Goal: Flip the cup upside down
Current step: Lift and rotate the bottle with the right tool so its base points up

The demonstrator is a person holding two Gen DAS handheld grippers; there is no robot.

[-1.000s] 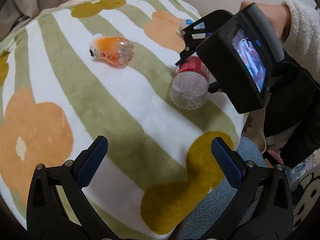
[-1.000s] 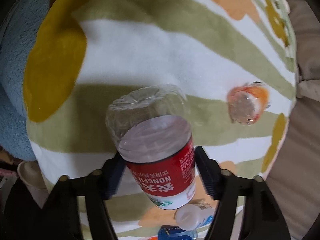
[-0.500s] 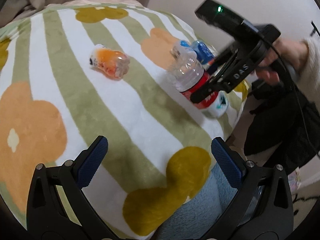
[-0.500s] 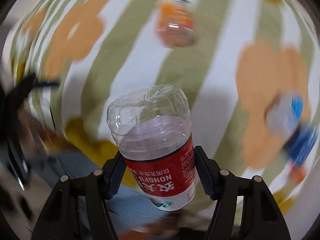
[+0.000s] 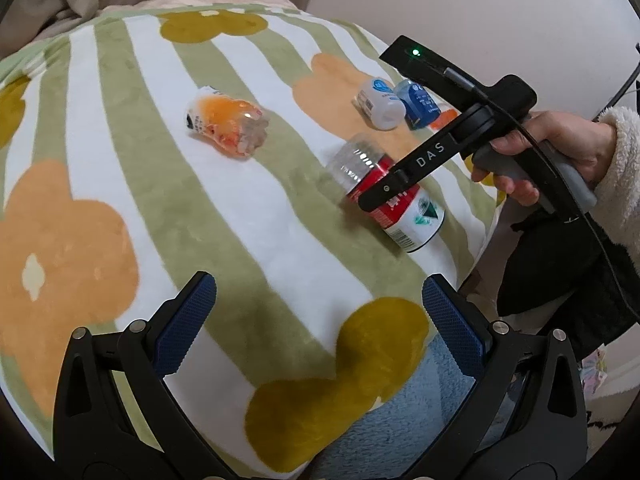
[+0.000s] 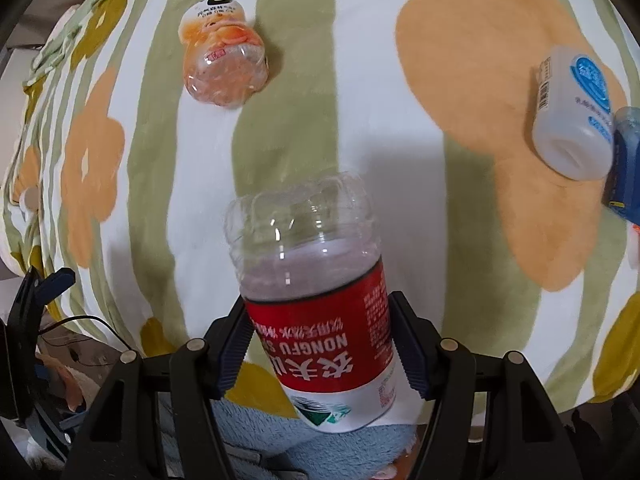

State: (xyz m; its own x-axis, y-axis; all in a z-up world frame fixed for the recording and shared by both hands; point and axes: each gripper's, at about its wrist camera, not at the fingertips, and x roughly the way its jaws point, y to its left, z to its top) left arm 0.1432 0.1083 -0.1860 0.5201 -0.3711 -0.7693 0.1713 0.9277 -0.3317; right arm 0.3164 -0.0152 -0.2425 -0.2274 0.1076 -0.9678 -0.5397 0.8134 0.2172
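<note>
Fleece blanket, striped green and white with orange and mustard flower shapes, covers the bed across the left wrist view. Left gripper in the foreground: blue-padded fingers set wide apart, nothing between them, hanging over the near edge of the blanket. Cup, a cut-off clear plastic bottle with a red and white label, sits at right of centre, tilted, its closed clear end toward the far left and its white-labelled end toward the near right, low over or on the blanket; contact cannot be told. Right gripper, black and marked "DAS", clamps it across the red label, held by a hand in a fluffy white sleeve. Orange cup lies on its side well apart to the left. White bottle and blue bottle lie touching each other beyond the cup.

Right wrist view: right gripper fingers pressed on either side of the cup at its red label, printing upside down, clear closed end pointing away. Blanket behind. Orange cup on its side at upper left. White bottle at right edge, blue bottle just beside it.
</note>
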